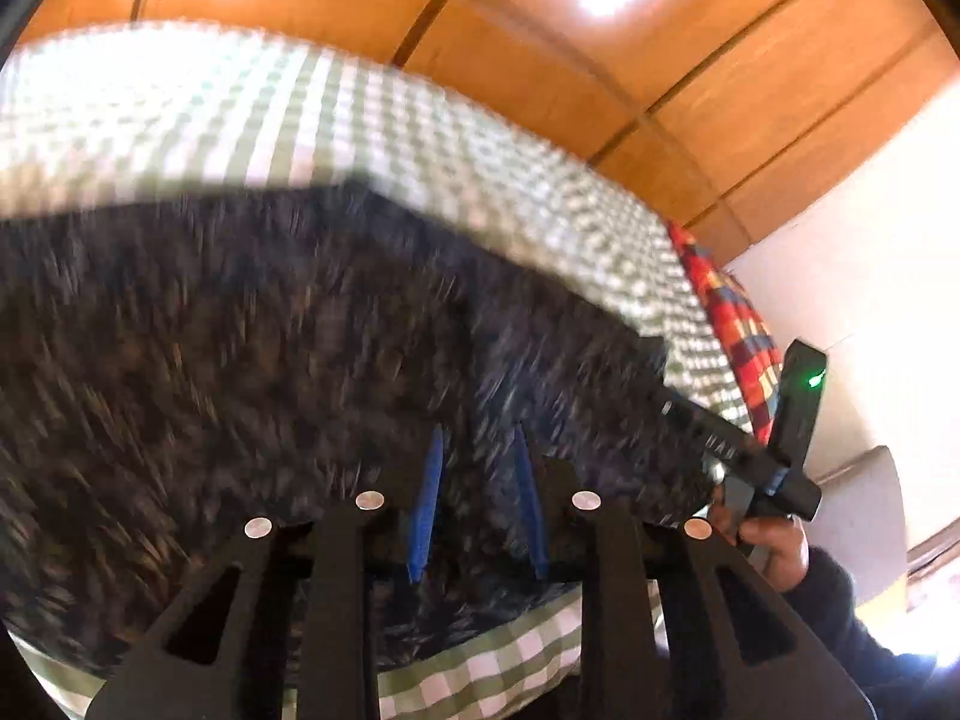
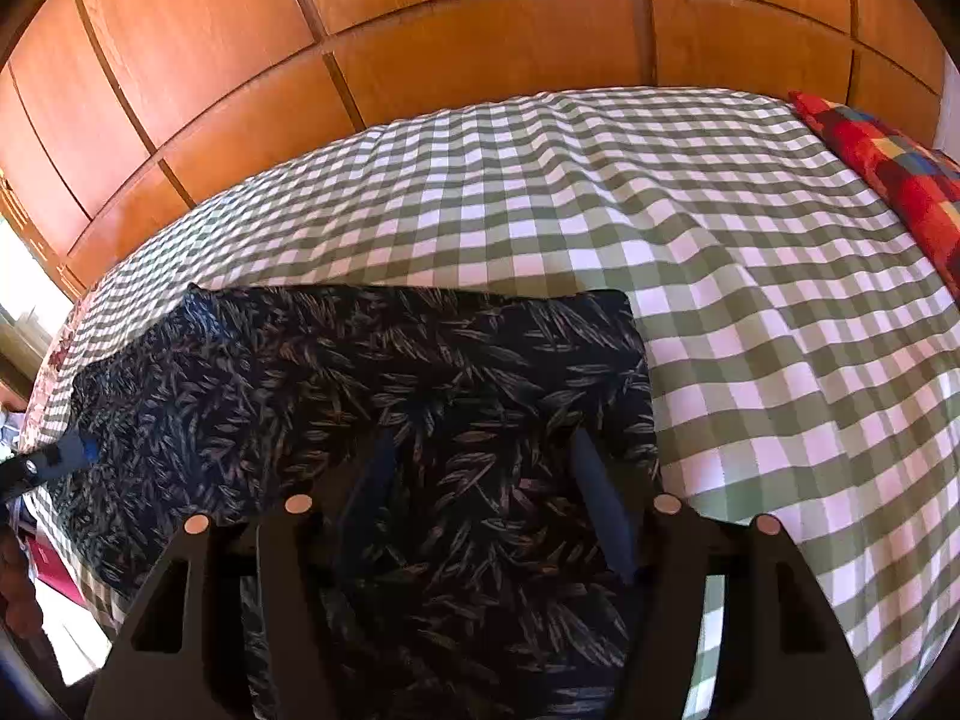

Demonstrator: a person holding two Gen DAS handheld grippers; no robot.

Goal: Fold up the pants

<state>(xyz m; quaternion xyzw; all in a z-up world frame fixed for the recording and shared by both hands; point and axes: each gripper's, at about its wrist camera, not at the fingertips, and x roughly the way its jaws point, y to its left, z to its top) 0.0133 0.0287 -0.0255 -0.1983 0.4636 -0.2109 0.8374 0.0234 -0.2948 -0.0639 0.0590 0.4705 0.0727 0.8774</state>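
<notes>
The pants (image 2: 372,396) lie spread flat on the bed (image 2: 750,330), a dark rectangle printed with pale leaves on the green-and-white checked sheet, their far edge straight and their right edge square. A red patchwork pillow (image 2: 888,180) sits well apart at the bed's far right corner.

The cloth looks thin, light and limp; I judge it will drape and slide rather than hold a crease, so it is best pinched at corners or along a hem, both ends lifted together.

The right tool (image 2: 486,480) hovers low over the near right part of the pants, its blue-lined fingers spread wide with cloth showing between them and nothing gripped. The left tool (image 1: 477,492) points across the near edge, its view blurred; its fingers stand parted and seem to hold nothing. The left view also shows a hand (image 1: 774,546) gripping the right tool's handle.
</notes>
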